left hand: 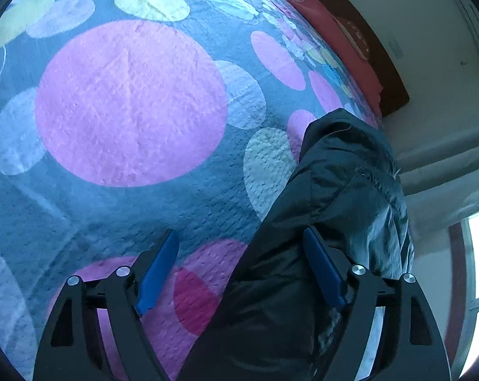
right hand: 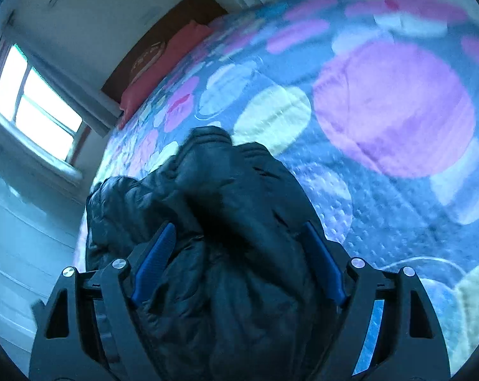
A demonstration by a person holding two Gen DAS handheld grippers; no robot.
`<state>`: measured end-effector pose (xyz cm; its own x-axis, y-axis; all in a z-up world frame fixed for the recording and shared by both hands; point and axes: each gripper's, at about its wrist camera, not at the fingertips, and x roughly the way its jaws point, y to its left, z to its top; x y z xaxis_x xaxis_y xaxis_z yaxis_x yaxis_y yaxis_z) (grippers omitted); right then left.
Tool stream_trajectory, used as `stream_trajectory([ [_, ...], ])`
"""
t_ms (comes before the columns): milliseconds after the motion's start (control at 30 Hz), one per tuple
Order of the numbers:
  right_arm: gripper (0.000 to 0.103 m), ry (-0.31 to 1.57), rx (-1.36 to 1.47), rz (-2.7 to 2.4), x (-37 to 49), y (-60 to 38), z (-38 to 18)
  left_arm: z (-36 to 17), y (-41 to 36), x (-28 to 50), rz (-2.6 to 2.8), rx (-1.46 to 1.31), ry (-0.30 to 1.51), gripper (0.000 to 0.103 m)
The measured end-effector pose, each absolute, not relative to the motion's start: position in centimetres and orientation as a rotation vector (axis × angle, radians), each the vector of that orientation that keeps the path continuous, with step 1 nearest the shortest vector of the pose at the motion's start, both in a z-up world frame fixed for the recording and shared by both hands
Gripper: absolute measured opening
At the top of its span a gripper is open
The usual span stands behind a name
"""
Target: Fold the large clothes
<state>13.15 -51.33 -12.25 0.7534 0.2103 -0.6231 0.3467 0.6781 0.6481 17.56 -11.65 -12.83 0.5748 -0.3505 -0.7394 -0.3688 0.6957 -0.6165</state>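
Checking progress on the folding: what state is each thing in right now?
Dark jacket: bunched in a heap on the bed, not folded flat.
Left tool: open, jacket edge between its fingers, not pinched.
Right tool: open, straddling the jacket's bulk.
Spotted bedspread: spread flat.
Red pillow: lying at the headboard.

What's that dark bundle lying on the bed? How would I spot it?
Find the bedspread with big pink and pale circles. Near its edge on the window side lies a puffy black jacket, crumpled. It is the only dark, shiny, quilted thing there.
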Motion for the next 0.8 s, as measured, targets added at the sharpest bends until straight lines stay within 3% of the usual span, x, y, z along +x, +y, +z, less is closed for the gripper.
stream_trajectory([
  [133, 0.09, 0.717, 0.899, -0.035, 13.5, -51.8, -13.2, -13.0, -11.7, 17.6, -0.004, -0.863, 0.98, 0.084],
  [333, 0.09, 0.64, 0.95, -0.094, 12.2, -53.8, -12.9, -13.3, -11.0, 17.6, -0.045, -0.917, 0.97, 0.084],
  [667, 0.092, 0.778, 0.841, 0.099, 14.4, -51.0, -13.5, -14.0, -11.6, 19.5, -0.225, -0.899, 1.02, 0.087],
  [733, 0.088, 0.787, 0.828, 0.095, 14.3, -50.6, -13.4, -13.8, -12.2, 19.8, -0.259, -0.871, 1.03, 0.086],
  [767, 0.079, 0.793, 0.82, 0.09, 14.3, -50.4, -13.4, -13.8, -12.4, 19.8, -0.277, -0.872, 1.032, 0.081],
  [800, 0.074, 0.798, 0.818, 0.095, 14.3, -50.1, -13.5, -13.9, -12.5, 19.7, -0.298, -0.885, 1.03, 0.071],
])
